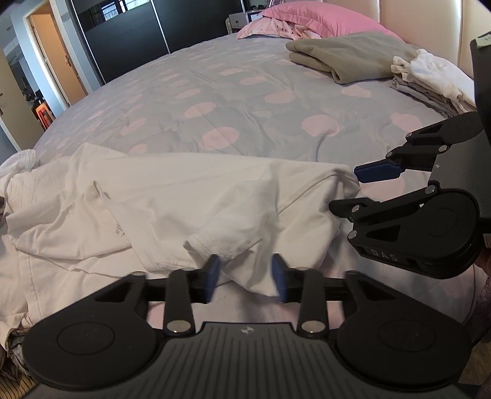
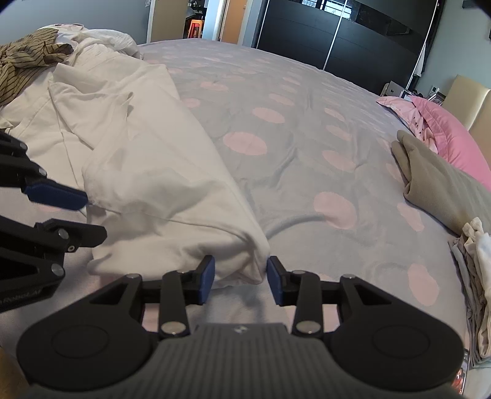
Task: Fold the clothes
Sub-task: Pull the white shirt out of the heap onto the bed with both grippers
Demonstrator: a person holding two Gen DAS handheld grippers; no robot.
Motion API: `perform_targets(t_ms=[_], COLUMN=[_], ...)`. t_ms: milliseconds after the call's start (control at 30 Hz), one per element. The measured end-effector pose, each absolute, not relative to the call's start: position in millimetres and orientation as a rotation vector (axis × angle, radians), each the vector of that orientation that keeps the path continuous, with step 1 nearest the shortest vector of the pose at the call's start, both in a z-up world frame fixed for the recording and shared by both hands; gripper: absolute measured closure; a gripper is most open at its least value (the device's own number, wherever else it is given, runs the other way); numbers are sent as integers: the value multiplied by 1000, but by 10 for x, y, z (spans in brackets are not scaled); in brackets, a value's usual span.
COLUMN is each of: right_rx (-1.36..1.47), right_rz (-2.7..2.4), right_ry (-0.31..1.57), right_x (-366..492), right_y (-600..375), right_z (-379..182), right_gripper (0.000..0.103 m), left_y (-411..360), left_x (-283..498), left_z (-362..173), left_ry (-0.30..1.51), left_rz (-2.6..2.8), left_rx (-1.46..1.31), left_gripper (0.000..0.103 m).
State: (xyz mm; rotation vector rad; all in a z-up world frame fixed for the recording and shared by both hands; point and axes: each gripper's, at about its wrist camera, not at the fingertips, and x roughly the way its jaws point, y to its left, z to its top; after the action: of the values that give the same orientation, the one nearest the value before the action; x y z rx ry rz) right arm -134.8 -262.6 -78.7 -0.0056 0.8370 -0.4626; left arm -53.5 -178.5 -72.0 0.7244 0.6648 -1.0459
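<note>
A white T-shirt (image 1: pixel 184 190) (image 2: pixel 147 172) lies crumpled along the near edge of the bed. A sleeve hem is folded over its middle. In the left wrist view, my left gripper (image 1: pixel 245 277) is open, and a drooping fold of the shirt's near edge lies between its blue pads without being pinched. In the right wrist view, my right gripper (image 2: pixel 241 280) is open, with the shirt's right-hand corner sitting loose between its pads. Each gripper also shows in the other's view, the right gripper (image 1: pixel 356 190) at the shirt's right end and the left gripper (image 2: pixel 83 214) at the left.
The bed cover (image 1: pixel 214 92) is grey with pink spots. At the far right lie a folded olive-grey garment (image 1: pixel 346 58) and a stack of folded pale clothes (image 1: pixel 429 79), with pink pillows (image 1: pixel 307 15) behind them. A striped brown garment (image 2: pixel 27 61) and white laundry are heaped at the left end.
</note>
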Motion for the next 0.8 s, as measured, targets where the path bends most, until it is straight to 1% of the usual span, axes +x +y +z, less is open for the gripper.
perform_targets(t_ms=[167, 267, 400, 433, 467, 567, 633, 767, 800], right_rx=[9, 6, -6, -1, 3, -4, -26, -42, -37], right_rz=[-439, -415, -408, -411, -416, -423, -424, -370, -349], right_ry=[836, 837, 844, 846, 847, 819, 787, 731, 726], right_x=[-1369, -1372, -1351, -1343, -1335, -1330, -1337, -1338, -1336], right_y=[-2635, -2618, -2616, -2631, -2644, -2628, -2588, -2517, -2503], right_z=[-794, -805, -827, -831, -833, -791, -743, -609, -590], right_gripper=[54, 49, 48, 48, 48, 48, 48, 49, 51], left_y=[-1773, -1779, -1809, -1823, -1830, -1837, -1835, -1811, -1806], left_x=[-559, -600, -596, -571, -538, -418, -429, -541, -567], left_z=[-766, -817, -881, -886, -882, -850, -811, -734, -722], left_ry=[644, 625, 575, 579, 588, 627, 615, 590, 590], left_rz=[-1060, -1082, -1058, -1055, -1052, -1040, -1064, -1127, -1132], left_rx=[774, 813, 835, 827, 806, 733, 731, 748, 760], left_gripper=[55, 54, 55, 62, 80, 100, 103, 103, 103])
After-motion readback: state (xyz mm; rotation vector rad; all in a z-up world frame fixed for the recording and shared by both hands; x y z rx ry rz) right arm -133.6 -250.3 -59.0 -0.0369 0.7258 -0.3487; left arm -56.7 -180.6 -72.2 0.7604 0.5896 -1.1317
